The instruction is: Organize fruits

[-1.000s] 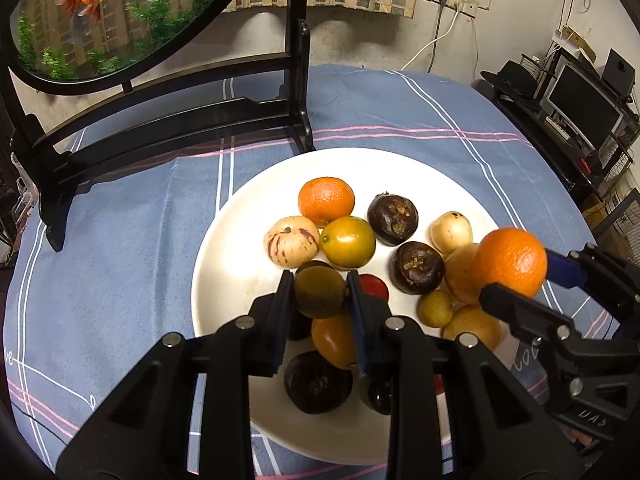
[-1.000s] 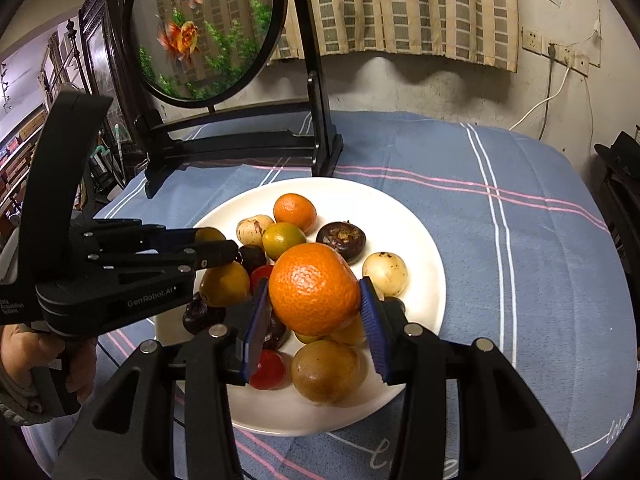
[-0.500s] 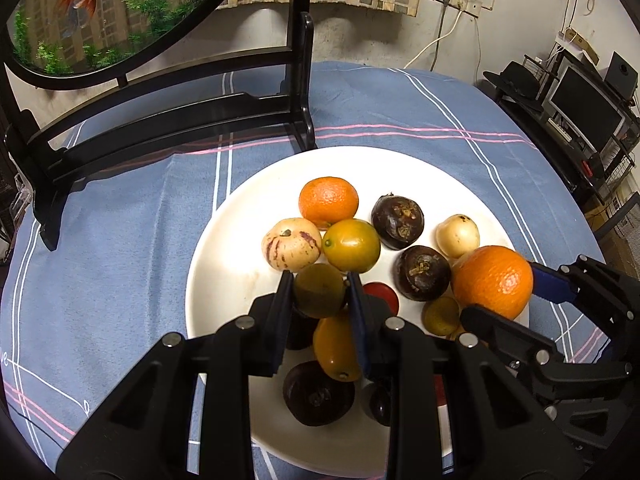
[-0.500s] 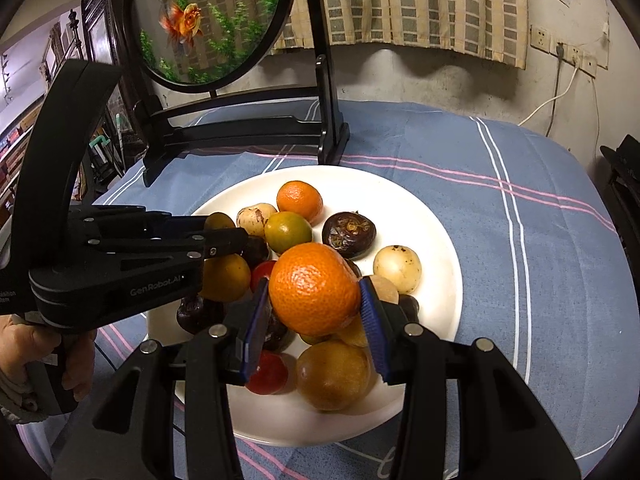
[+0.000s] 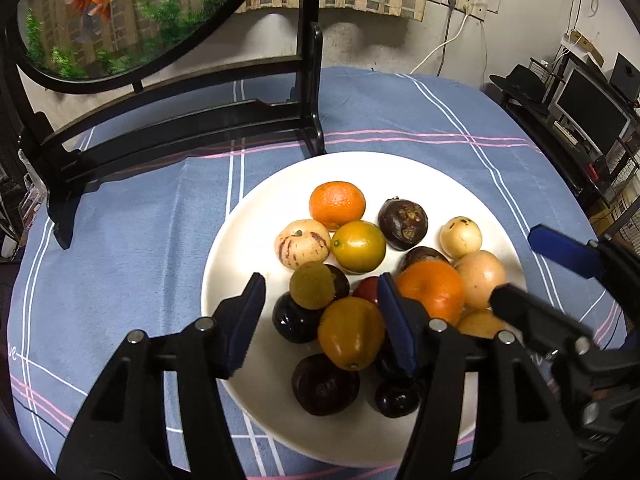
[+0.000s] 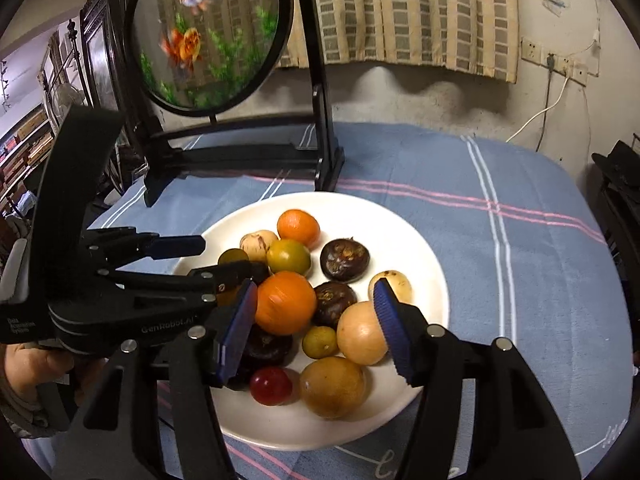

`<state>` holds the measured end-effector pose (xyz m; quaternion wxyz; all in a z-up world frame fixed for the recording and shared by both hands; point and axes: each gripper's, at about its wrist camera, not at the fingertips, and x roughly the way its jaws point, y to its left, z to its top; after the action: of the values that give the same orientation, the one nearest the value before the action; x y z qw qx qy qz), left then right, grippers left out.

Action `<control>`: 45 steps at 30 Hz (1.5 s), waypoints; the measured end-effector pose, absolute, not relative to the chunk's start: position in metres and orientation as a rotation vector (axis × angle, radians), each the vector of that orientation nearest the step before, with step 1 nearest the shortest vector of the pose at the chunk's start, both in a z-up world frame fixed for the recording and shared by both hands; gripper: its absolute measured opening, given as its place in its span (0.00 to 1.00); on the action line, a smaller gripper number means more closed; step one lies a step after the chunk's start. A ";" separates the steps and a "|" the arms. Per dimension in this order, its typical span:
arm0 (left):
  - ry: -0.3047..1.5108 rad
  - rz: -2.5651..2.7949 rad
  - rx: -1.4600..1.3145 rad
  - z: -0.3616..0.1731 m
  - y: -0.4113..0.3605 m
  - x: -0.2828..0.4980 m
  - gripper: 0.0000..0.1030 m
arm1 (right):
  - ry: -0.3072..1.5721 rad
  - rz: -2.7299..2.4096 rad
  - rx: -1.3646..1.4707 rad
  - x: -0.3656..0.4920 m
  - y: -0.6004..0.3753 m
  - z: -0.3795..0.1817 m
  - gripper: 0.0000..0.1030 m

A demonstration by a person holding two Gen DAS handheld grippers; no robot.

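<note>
Blue striped cloth (image 5: 132, 240) covers the round table, and a black stand with a round goldfish picture (image 5: 108, 16) rises at its far left edge. From the left wrist view, a white plate (image 5: 240, 248) sits in the middle of the table, piled with fruits. The left gripper (image 5: 320, 320) hangs over the plate's near side, its jaws opening; a small olive-green fruit (image 5: 313, 285) lies on the pile between them, touched by neither pad. Just below it rests a yellow-orange fruit (image 5: 351, 338) beside the right-hand pad, with dark purple fruits (image 5: 325, 385) nearer the plate's near rim. A large orange (image 5: 432, 290) sits on the pile beyond the right-hand pad. The right gripper (image 5: 532, 268) comes in from the right edge of the plate.

Seen from the right wrist view, the same plate (image 6: 416, 240) lies ahead with the goldfish picture (image 6: 208, 36) behind it at the table's far edge. The right gripper (image 6: 316, 308) is spreading its jaws; the large orange (image 6: 285, 302) lies loose on the pile, close against the left-hand pad, while a tan fruit (image 6: 360, 334) sits by the right-hand pad. A small red fruit (image 6: 271, 385) and a brown fruit (image 6: 332, 386) lie near the plate's near rim. The left gripper (image 6: 208, 258) reaches in from the left, held by a hand (image 6: 36, 364) at the lower left.
</note>
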<state>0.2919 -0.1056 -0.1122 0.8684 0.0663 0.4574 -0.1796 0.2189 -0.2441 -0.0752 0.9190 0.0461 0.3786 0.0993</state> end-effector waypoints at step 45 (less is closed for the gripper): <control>0.960 -0.138 0.208 -0.036 -0.046 0.079 0.98 | 0.961 0.037 0.222 0.029 -0.234 -0.029 0.65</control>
<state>0.0792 -0.0457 -0.0361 0.8796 0.0996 0.4604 -0.0663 0.0294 -0.2340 -0.0292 0.8806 0.1067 0.4614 0.0178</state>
